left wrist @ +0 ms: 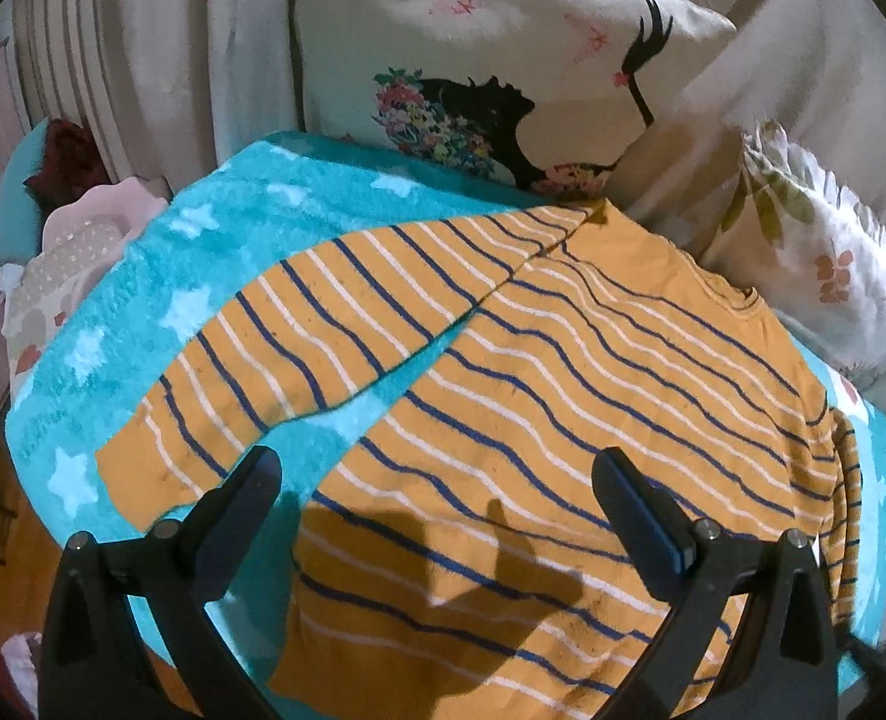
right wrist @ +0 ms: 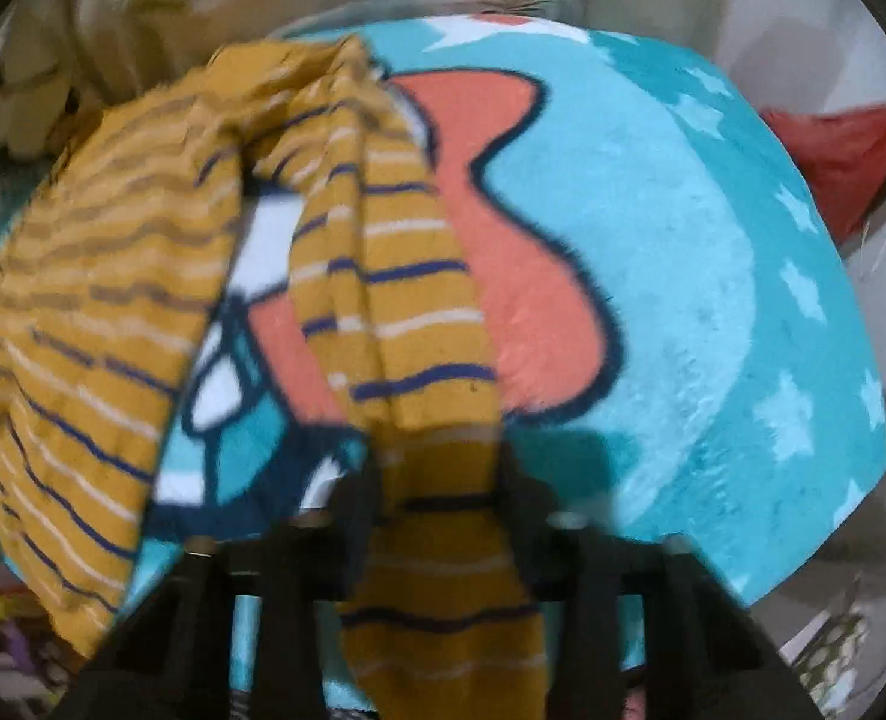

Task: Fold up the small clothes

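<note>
A small mustard-yellow sweater with blue and white stripes lies spread on a turquoise star blanket. Its left sleeve stretches out toward the lower left. My left gripper hovers open above the sweater's lower body, holding nothing. In the right wrist view my right gripper is shut on the other sleeve, which is bunched and lifted off the blanket. The sweater's body hangs at the left of that view.
A cream pillow with a black silhouette print and a leaf-print pillow stand behind the sweater. A pink cushion sits at the left. The blanket carries an orange cartoon shape. A red item lies at the right.
</note>
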`<state>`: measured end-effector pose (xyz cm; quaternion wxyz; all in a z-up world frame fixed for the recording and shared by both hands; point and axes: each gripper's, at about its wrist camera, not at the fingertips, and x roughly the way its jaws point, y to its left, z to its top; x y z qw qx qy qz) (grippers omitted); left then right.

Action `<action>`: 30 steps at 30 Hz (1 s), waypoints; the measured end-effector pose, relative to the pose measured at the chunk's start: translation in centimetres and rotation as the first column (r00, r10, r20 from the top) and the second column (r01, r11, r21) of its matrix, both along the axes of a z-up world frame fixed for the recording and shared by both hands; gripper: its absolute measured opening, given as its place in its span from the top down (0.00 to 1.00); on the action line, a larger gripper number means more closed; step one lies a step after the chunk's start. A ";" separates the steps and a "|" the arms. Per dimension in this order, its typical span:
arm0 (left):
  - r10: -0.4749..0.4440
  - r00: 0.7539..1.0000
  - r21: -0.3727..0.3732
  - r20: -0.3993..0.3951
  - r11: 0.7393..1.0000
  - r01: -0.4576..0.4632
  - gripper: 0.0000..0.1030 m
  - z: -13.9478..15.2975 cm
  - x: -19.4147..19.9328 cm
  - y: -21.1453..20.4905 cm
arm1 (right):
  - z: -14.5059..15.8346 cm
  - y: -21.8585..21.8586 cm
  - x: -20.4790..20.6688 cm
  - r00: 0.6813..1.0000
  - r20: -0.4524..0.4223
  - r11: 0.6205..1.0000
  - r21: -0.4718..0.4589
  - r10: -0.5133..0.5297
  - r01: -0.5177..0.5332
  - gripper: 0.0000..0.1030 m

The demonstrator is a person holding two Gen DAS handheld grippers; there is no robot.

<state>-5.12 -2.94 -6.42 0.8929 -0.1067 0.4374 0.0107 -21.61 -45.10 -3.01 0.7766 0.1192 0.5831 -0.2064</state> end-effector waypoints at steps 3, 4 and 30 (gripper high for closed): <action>0.019 1.000 -0.008 0.008 1.000 -0.019 0.00 0.2 0.0 0.9 | 2.1 -5.7 0.2 0.992 0.050 0.984 -0.132 -0.113 0.119 0.86; 0.026 1.000 -0.007 -0.010 1.000 -0.026 0.00 0.3 0.0 1.2 | 2.7 -7.1 0.3 0.988 0.058 0.975 -0.164 -0.142 0.150 0.86; 0.004 0.982 0.116 -0.189 0.993 0.018 0.00 -4.6 -1.3 6.8 | -2.6 12.5 8.0 0.986 0.104 0.960 0.236 0.129 -0.150 0.49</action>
